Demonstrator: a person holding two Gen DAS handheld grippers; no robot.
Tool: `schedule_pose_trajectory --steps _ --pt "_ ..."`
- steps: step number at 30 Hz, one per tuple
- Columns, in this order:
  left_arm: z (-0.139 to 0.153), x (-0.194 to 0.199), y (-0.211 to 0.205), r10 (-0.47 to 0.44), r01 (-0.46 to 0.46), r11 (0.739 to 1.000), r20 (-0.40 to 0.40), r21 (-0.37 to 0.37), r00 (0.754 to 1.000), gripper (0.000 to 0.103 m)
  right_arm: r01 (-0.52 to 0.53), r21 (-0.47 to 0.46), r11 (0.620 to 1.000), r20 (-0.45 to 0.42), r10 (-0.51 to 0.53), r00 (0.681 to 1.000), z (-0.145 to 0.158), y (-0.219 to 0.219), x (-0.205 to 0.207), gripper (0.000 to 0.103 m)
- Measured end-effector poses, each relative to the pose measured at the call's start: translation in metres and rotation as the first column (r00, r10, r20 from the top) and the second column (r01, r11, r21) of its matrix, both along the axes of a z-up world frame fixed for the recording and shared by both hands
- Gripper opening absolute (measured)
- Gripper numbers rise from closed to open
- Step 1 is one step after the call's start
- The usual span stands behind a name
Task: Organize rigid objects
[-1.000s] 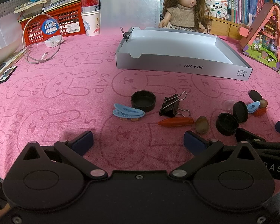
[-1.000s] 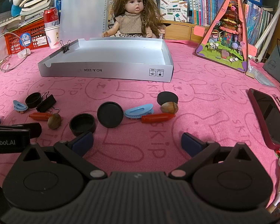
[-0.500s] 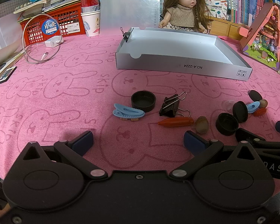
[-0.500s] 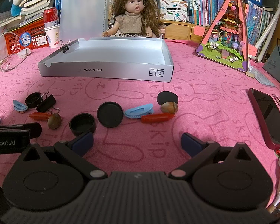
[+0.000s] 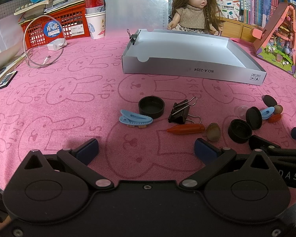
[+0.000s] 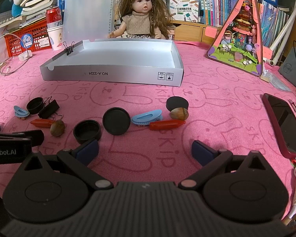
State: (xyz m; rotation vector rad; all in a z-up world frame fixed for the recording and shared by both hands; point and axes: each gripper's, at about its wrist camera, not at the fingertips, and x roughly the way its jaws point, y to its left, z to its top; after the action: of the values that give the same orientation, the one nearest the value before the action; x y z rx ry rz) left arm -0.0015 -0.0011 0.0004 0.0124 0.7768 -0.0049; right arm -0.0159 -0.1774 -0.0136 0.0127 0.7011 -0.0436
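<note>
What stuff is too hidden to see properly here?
- Silver cardboard tray, left wrist view: its near wall hides the front floor.
- Clear dome, left wrist view: half behind a tilted black round cap.
- Red-cased phone, right wrist view: cut off at the edge.

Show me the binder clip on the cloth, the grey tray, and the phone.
binder clip (image 5: 179, 113), left wrist view, on its black body.
grey tray (image 6: 116, 74), right wrist view, on its front wall.
phone (image 6: 281, 116), right wrist view, on its dark screen.

Ahead of the fingers, the grey box (image 6: 110, 73) reads "NO.A-2224" upside down; the pink cloth (image 6: 207, 102) repeats "SKIP".
</note>
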Motion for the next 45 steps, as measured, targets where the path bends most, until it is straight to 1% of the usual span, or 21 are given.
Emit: schedule_pose_trajectory --steps 6,24,30,34,39,41,45 --pt "0.0 0.0 0.0 0.0 0.0 1.0 0.001 0.0 1.0 0.103 0.0 0.0 1.0 0.0 0.0 1.0 0.0 0.0 0.0 0.103" --pt "-0.001 -0.004 0.004 -0.029 0.029 1.0 0.043 -0.001 0.999 0.103 -0.004 0.003 1.0 0.016 0.004 1.0 -0.002 0.0 -0.004 0.103" --pt "0.0 -0.003 0.006 -0.038 0.038 0.999 0.037 -0.008 0.999 0.103 -0.007 0.001 1.0 0.002 0.007 1.0 0.0 0.0 -0.002 0.103" --pt "0.002 -0.004 0.007 -0.04 0.04 0.999 0.041 -0.012 0.998 0.094 -0.018 -0.003 1.0 0.014 0.018 1.0 0.002 0.001 -0.002 0.103" --pt "0.005 -0.004 0.011 -0.039 0.04 0.999 0.043 -0.023 0.998 0.086 -0.042 -0.002 0.999 0.052 0.042 0.998 0.007 0.002 -0.004 0.099" --pt "0.007 -0.005 0.013 -0.045 0.047 0.998 0.05 -0.042 0.998 0.079 -0.058 0.006 0.998 0.064 0.057 0.996 0.009 0.003 -0.004 0.097" --pt "0.01 -0.006 0.016 -0.071 0.075 0.994 0.056 -0.08 0.996 0.07 -0.094 0.02 0.995 0.068 0.092 0.993 0.01 0.006 -0.004 0.092"
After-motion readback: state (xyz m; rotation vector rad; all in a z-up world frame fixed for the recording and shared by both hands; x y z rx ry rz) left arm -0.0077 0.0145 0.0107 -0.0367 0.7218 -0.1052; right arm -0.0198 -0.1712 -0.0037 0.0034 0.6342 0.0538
